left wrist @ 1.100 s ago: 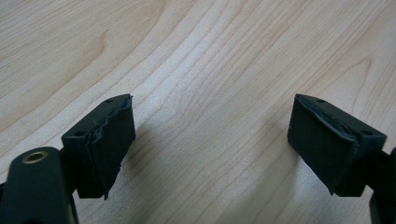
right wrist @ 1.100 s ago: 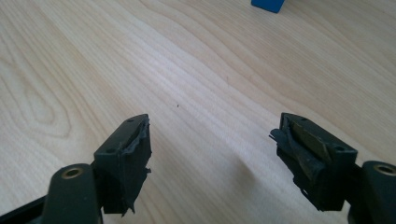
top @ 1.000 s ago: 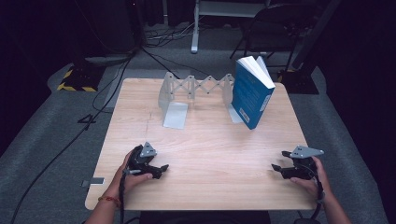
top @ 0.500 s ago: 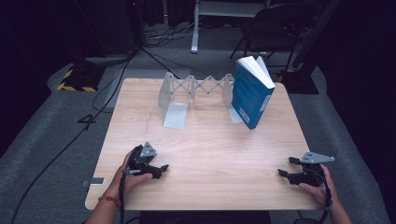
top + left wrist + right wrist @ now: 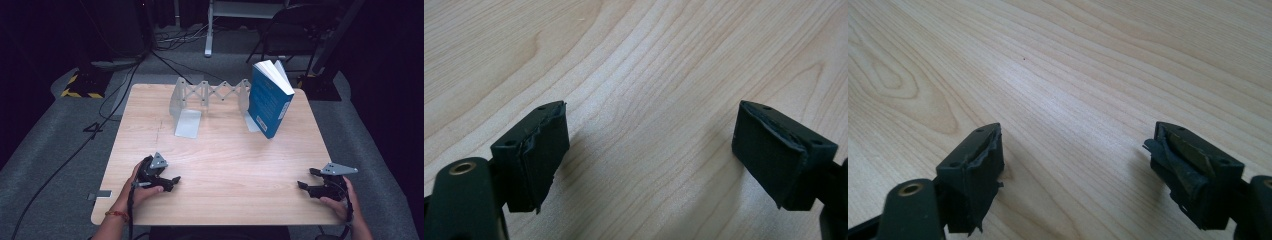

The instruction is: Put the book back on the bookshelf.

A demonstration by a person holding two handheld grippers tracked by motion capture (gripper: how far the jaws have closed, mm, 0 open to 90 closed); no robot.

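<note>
A blue book (image 5: pixel 267 102) stands upright and slightly fanned at the back right of the wooden table (image 5: pixel 225 150), leaning by the right plate of an expandable metal bookend (image 5: pixel 210 92). My left gripper (image 5: pixel 172 182) rests at the front left, open, with bare wood between its pads (image 5: pixel 650 120). At the front right my right gripper (image 5: pixel 305 178) is also open with nothing between its jaws (image 5: pixel 1074 135). Its jaws have just been opening a little.
The bookend's left plate (image 5: pixel 187 122) lies flat on the table behind the left hand. Cables (image 5: pixel 115 100) run across the grey floor at the left, and a chair (image 5: pixel 295 30) and a stand are behind the table.
The right hand has slid slightly toward the table's front right edge, and its jaws stand a bit wider. The left hand and the book have not moved.
</note>
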